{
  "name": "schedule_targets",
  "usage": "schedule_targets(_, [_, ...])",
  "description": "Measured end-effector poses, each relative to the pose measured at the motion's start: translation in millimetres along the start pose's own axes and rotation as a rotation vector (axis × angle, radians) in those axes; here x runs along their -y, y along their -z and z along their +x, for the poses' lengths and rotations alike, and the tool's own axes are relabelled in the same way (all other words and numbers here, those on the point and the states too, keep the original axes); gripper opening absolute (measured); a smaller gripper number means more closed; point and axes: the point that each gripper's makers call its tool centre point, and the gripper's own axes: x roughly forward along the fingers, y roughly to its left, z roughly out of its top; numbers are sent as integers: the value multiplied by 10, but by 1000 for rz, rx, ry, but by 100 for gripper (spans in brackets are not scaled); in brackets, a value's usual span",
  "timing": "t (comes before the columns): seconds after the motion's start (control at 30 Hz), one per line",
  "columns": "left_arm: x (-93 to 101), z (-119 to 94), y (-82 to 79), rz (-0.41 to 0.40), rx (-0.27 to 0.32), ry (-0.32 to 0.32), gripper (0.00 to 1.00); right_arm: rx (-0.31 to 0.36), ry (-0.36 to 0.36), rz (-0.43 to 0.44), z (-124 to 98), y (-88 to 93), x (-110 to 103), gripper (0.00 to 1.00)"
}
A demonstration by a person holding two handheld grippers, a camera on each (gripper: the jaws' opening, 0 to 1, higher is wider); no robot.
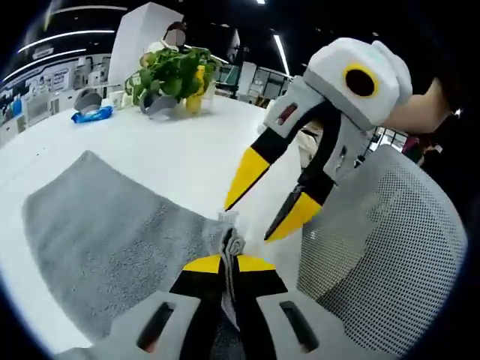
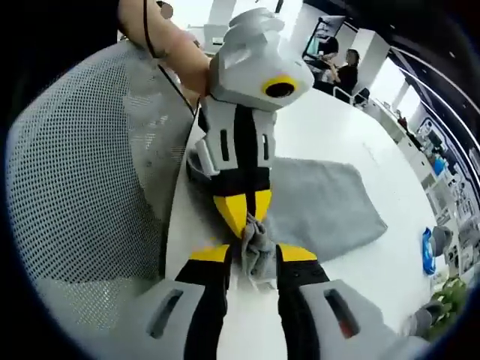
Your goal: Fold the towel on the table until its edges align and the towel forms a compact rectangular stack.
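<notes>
A grey towel (image 1: 112, 232) lies flat on the white table (image 1: 187, 150), with one corner bunched up at the near edge. My left gripper (image 1: 229, 262) is shut on that bunched corner (image 1: 231, 246). My right gripper (image 1: 246, 223) comes in from the right, open, with its yellow tips just above and beside the same corner. In the right gripper view the towel (image 2: 322, 202) spreads away to the right. There the left gripper (image 2: 245, 223) pinches the corner from above, and my right gripper (image 2: 255, 256) stands open with the bunched cloth between its jaws.
A grey mesh chair (image 1: 390, 247) (image 2: 82, 195) stands against the table edge by the grippers. A potted plant (image 1: 172, 71), a grey bowl (image 1: 86, 99) and a blue packet (image 1: 94, 114) sit at the far side. People (image 2: 345, 71) sit in the background.
</notes>
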Motion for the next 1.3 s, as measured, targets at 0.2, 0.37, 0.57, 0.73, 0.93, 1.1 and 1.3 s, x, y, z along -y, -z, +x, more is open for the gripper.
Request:
schedule_targets(0.2, [4, -43, -29, 4, 13, 10, 5, -73, -75, -120, 143, 35, 1, 10])
schedule_targets(0.37, [9, -90, -67, 39, 21, 12, 5, -89, -80, -115, 96, 19, 19, 2])
schedule_targets(0.57, [118, -215, -168, 438, 12, -34, 21, -24, -35, 12, -85, -148, 119, 1])
schedule_targets(0.73, [14, -353, -53, 510, -78, -117, 20, 23, -14, 90, -169, -237, 168, 0])
schedule_targets(0.93, [-85, -698, 369, 553, -250, -109, 16, 115, 7, 262, -264, -237, 241, 0])
schedule_targets(1.1, [-143, -901, 414, 458, -195, -127, 12, 140, -2, 350, -262, -170, 249, 0])
schedule_targets(1.3, [-262, -1075, 388, 391, -128, -184, 13, 158, -8, 473, -236, -72, 284, 0])
